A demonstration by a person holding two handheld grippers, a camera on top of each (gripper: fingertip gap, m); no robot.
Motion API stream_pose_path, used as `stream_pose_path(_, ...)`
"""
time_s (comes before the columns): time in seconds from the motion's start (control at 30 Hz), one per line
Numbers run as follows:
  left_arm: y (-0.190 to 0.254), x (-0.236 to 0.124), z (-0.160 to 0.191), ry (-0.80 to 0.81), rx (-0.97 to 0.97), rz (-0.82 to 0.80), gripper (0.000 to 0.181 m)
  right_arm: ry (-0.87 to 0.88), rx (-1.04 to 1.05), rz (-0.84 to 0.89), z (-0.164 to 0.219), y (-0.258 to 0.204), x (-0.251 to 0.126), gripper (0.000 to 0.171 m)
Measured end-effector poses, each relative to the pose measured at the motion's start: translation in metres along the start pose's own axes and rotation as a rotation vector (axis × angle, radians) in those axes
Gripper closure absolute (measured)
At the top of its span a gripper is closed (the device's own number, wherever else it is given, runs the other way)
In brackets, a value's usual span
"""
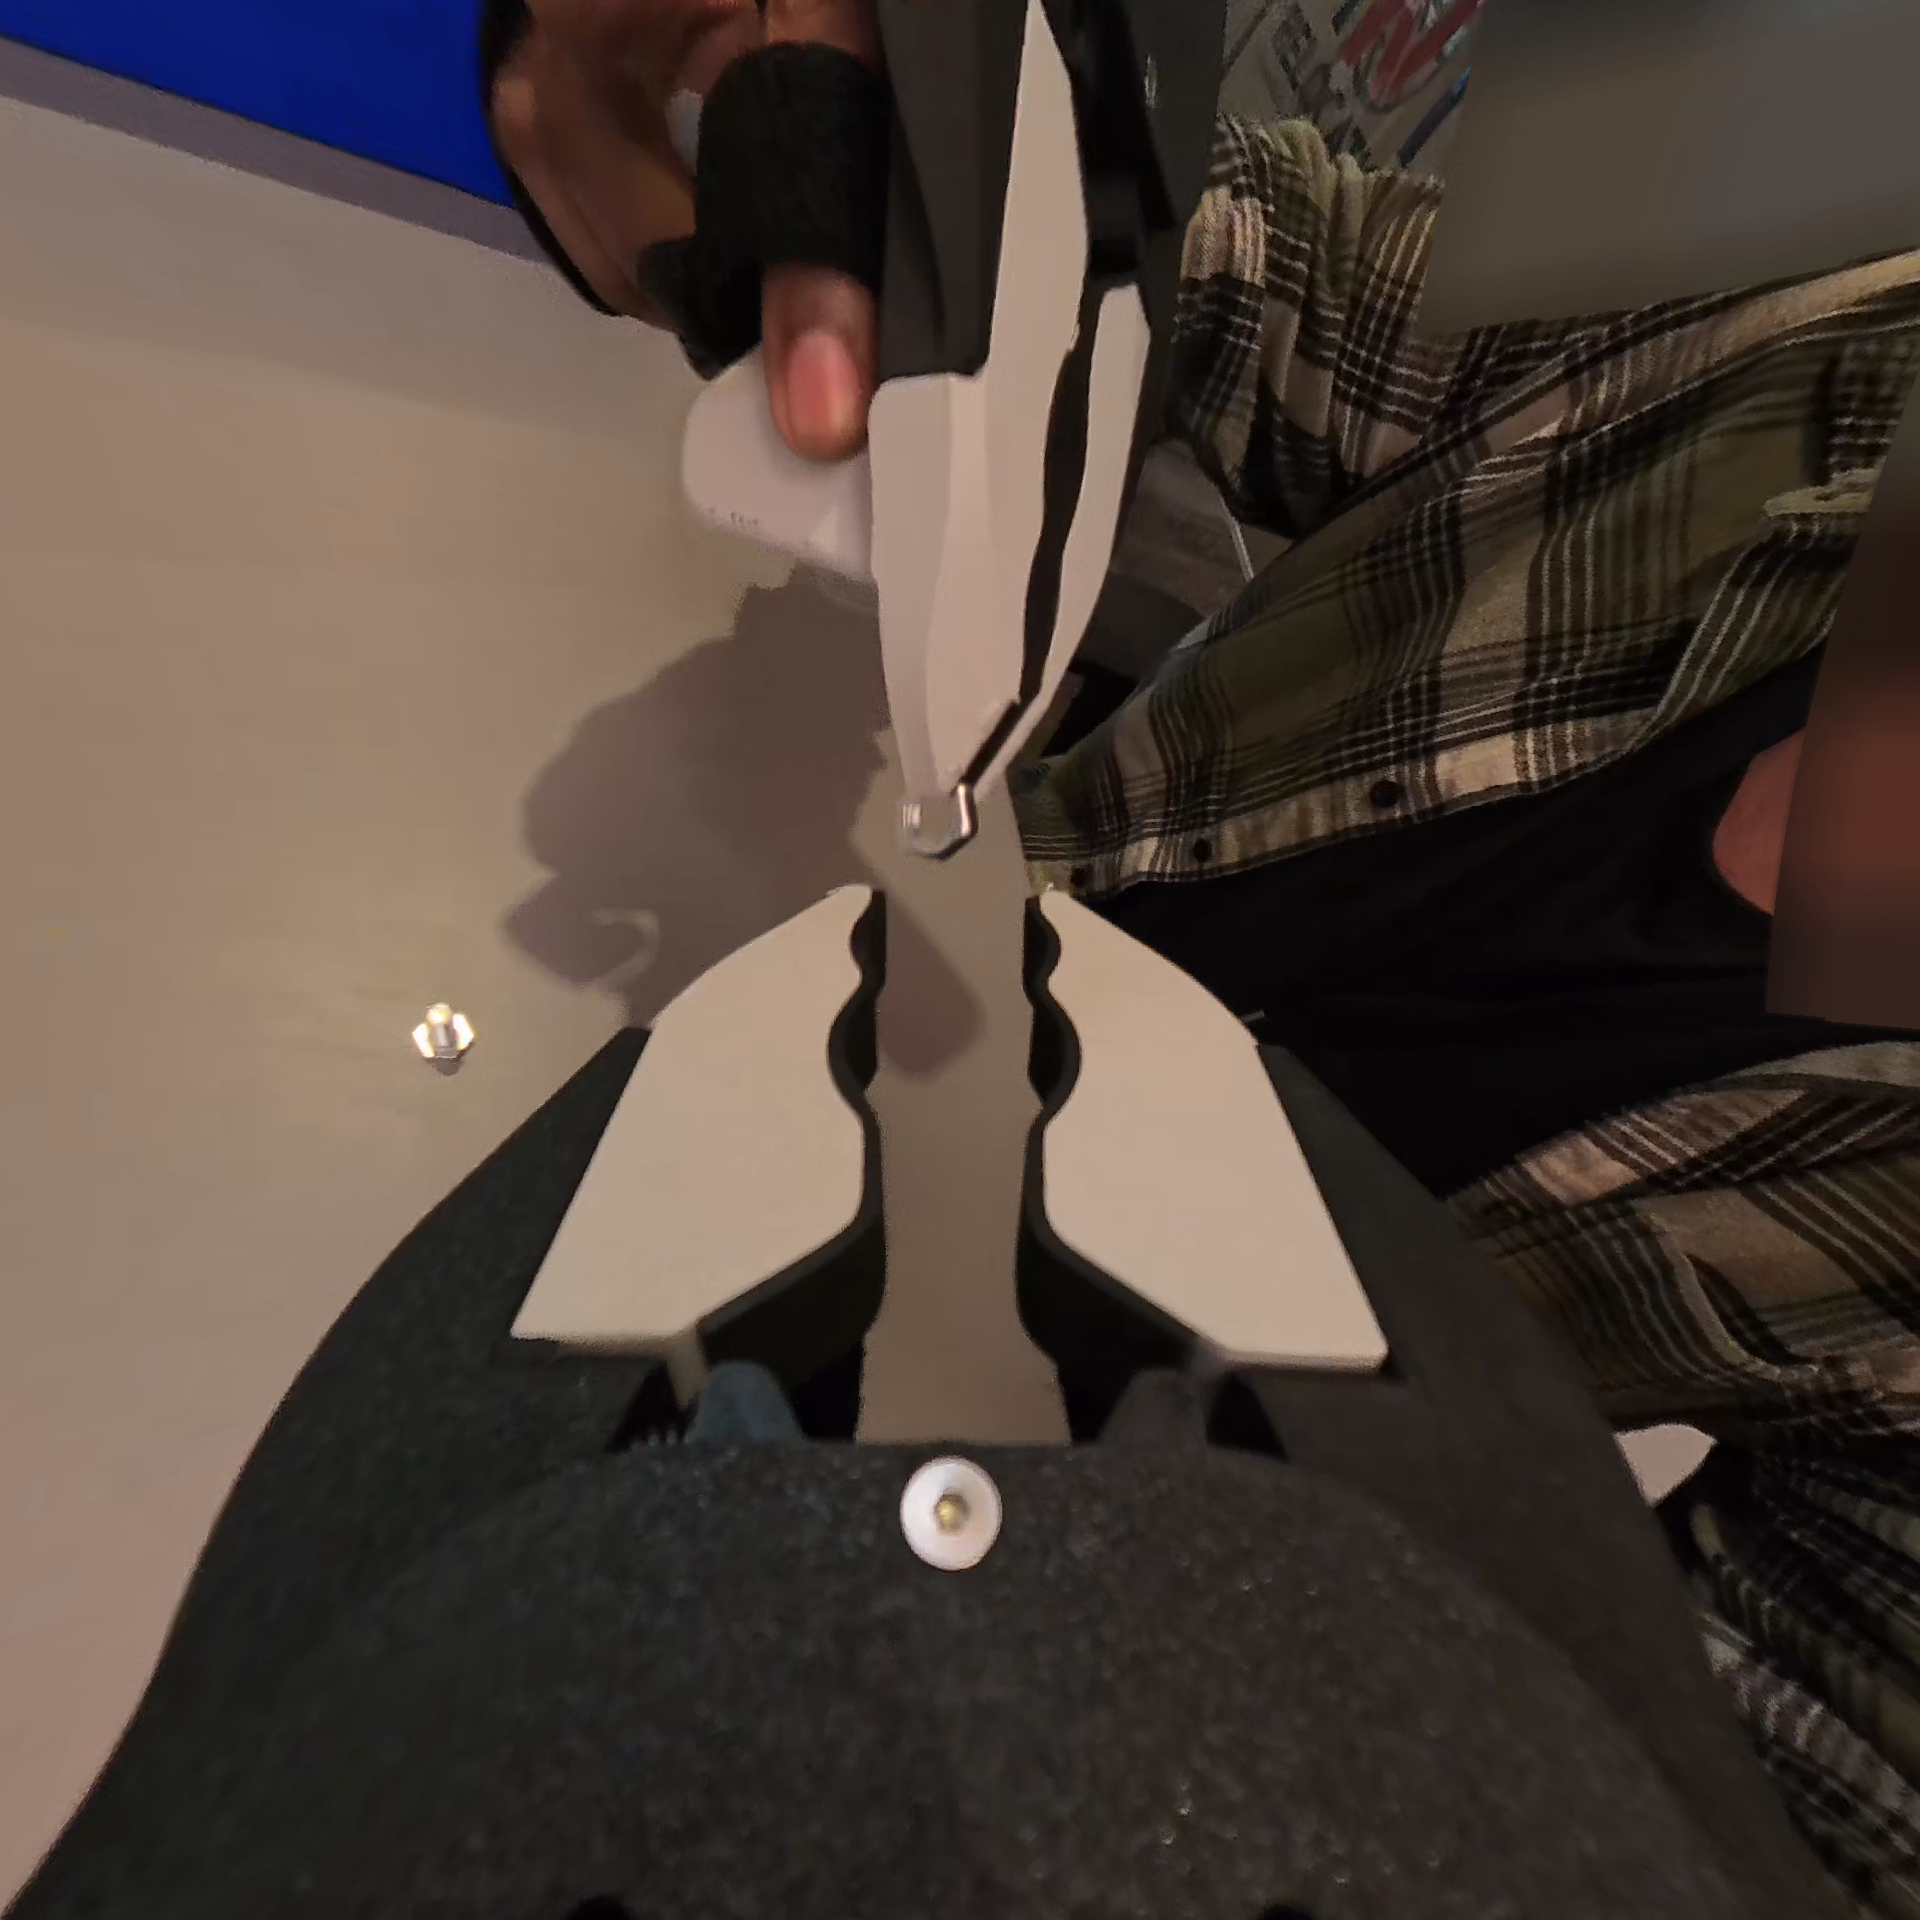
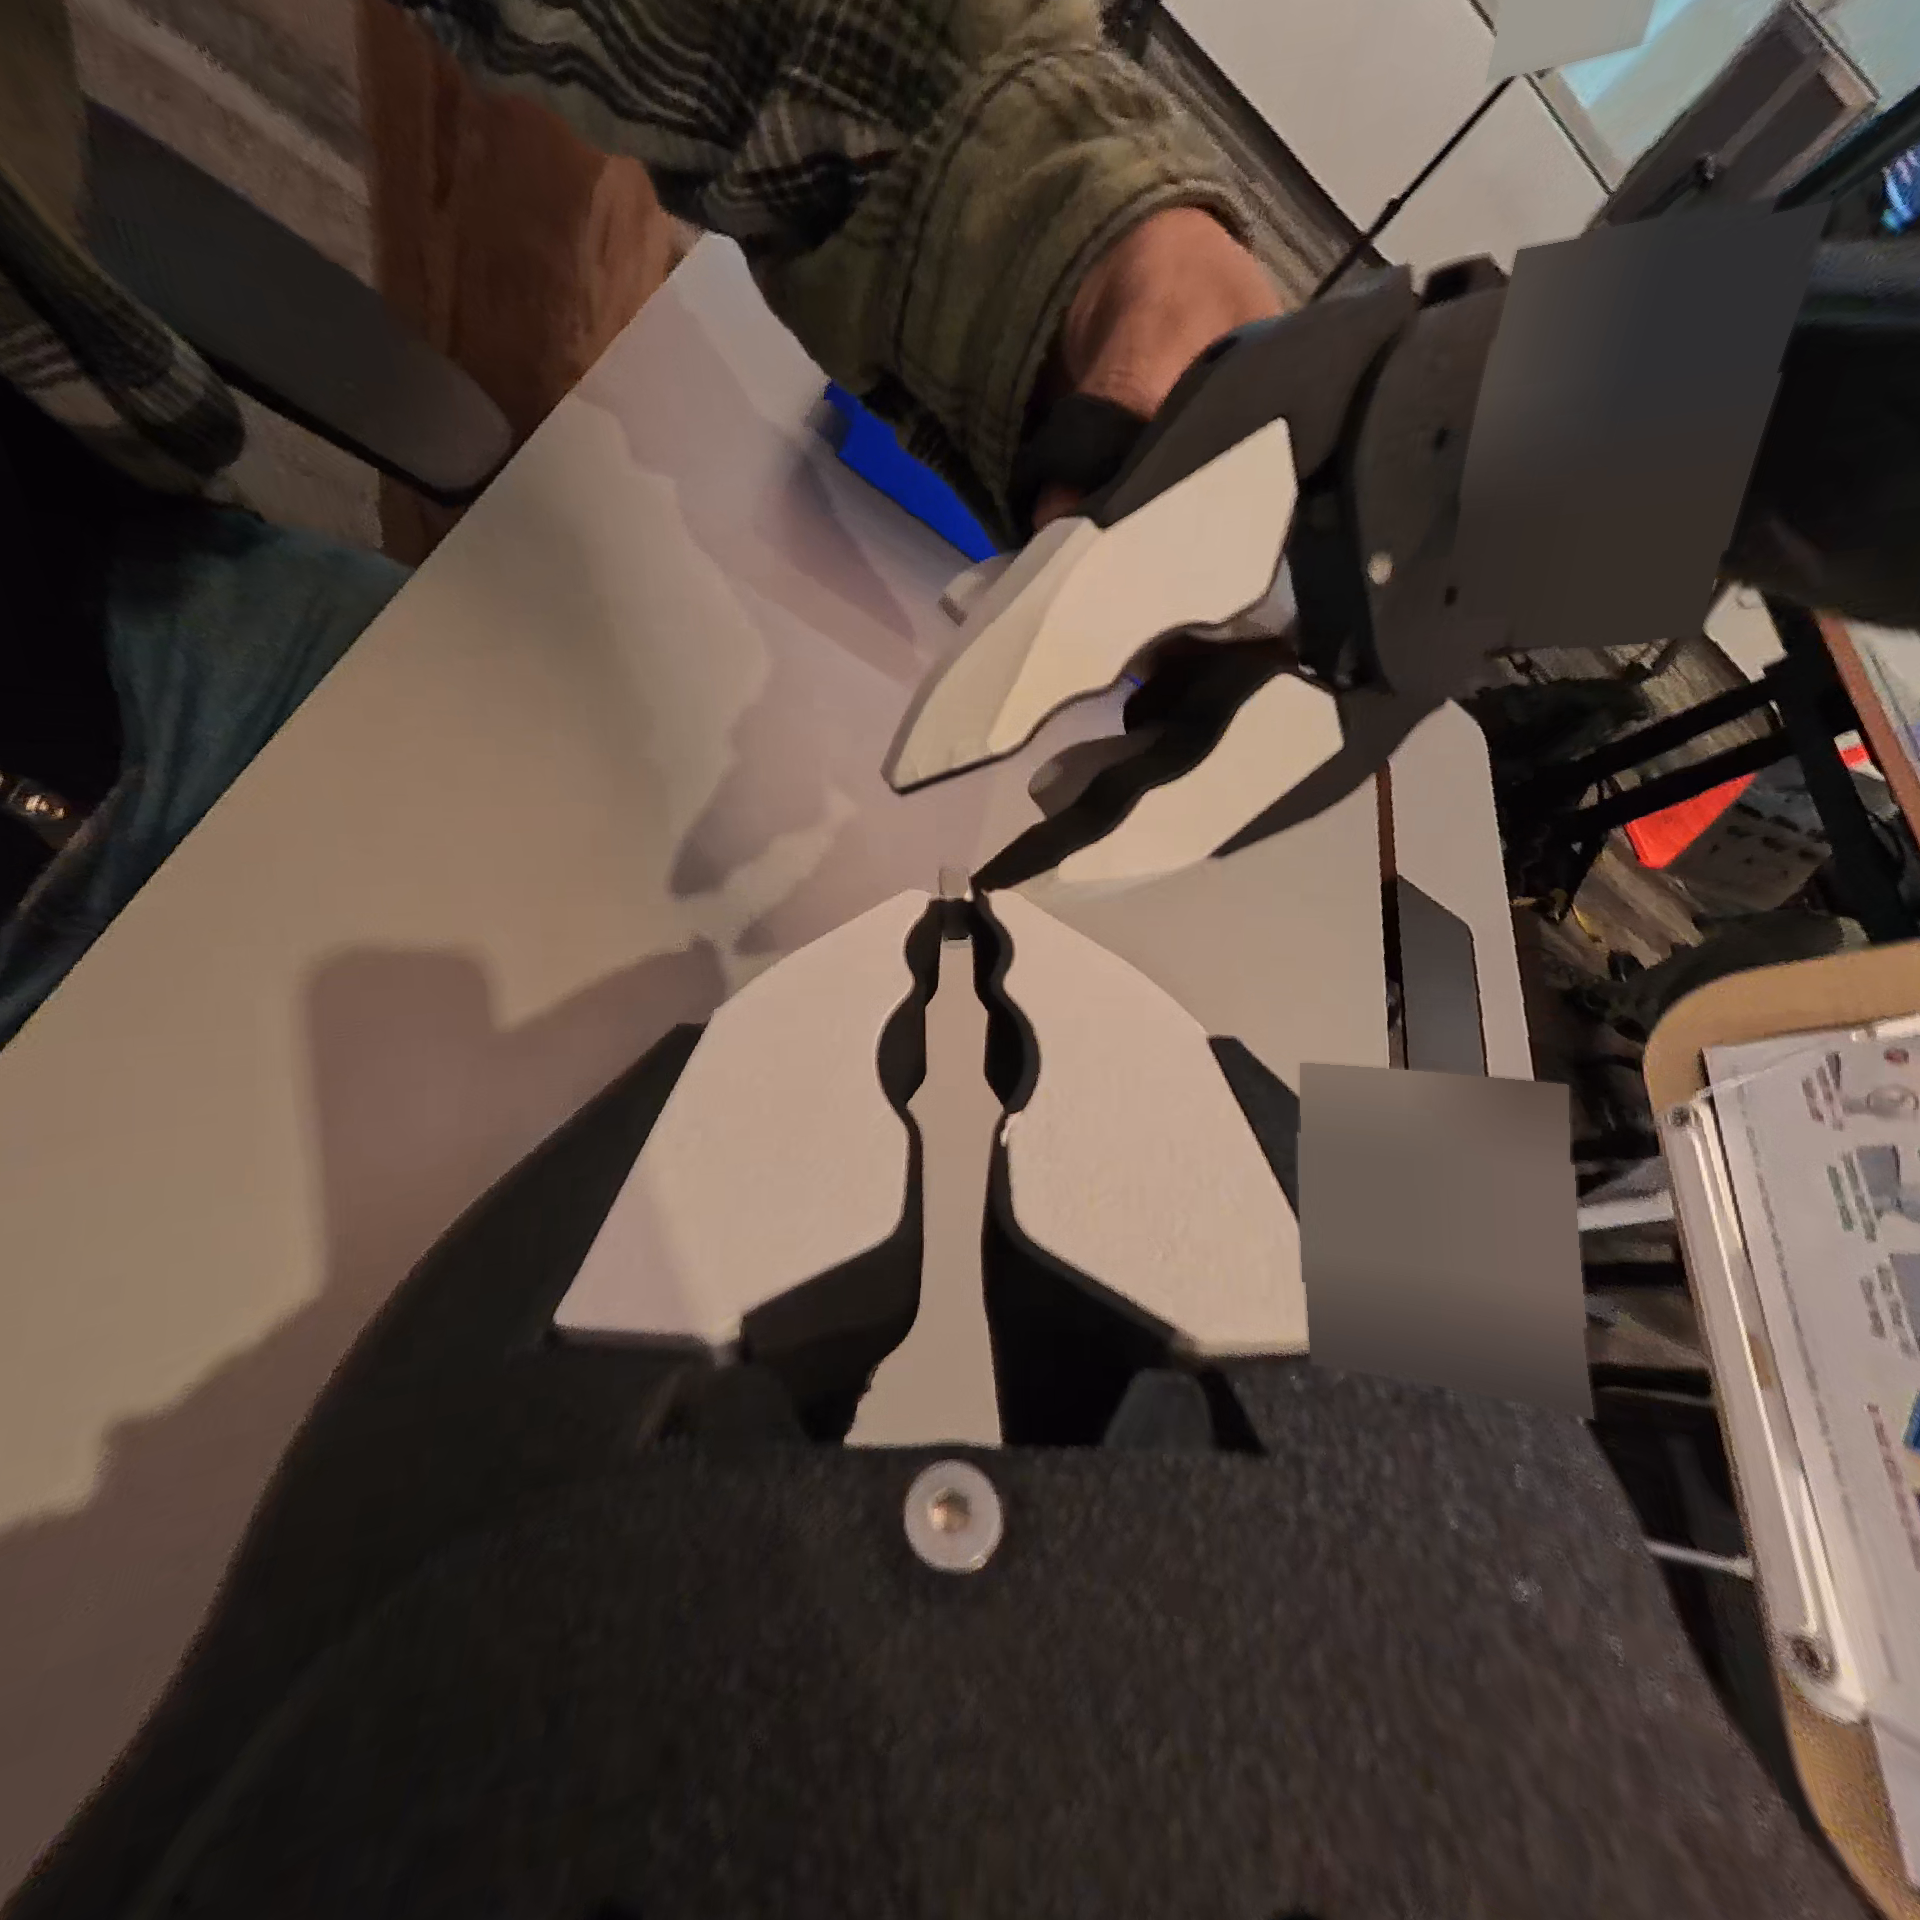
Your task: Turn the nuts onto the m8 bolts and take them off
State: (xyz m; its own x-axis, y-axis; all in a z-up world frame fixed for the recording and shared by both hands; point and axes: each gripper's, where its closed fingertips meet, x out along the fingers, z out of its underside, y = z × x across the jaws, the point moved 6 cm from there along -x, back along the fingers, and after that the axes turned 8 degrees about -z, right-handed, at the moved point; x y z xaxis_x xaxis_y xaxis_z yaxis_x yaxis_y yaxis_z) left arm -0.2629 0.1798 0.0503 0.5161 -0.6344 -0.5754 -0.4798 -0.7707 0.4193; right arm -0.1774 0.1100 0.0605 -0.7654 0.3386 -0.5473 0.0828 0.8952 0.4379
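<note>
Left gripper (image 1: 951, 904) fingers apart, nothing between them. Just beyond its tips, right gripper (image 1: 935, 821) pinches hex nut (image 1: 938, 826) at fingertips, above pale table (image 1: 260, 727). Farther left on table, m8 bolt (image 1: 445, 1036) stands on its head, well apart. Plaid sleeve (image 1: 1455, 623) behind.

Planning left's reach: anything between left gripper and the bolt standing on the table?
No. Left wrist view shows only bare, shadowed table between left gripper and bolt; right gripper, shut on a nut, sits off that line.
</note>
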Motion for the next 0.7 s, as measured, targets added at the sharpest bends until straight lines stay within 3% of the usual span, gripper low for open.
stream_pose_path(0.33, -0.048, 0.012, 0.034, 0.076, 0.095, -0.365, 0.136, 0.044, 0.217, 0.112, 0.037, -0.013, -0.026, 0.166)
stream_pose_path(0.47, -0.06, 0.028, 0.048, 0.088, 0.119, -0.398, 0.126, 0.043, 0.276, 0.127, 0.054, -0.02, -0.027, 0.166)
stream_pose_path(0.7, -0.057, 0.025, 0.046, 0.154, 0.12, -0.405, 0.126, 0.036, 0.321, 0.132, 0.069, -0.023, -0.025, 0.166)
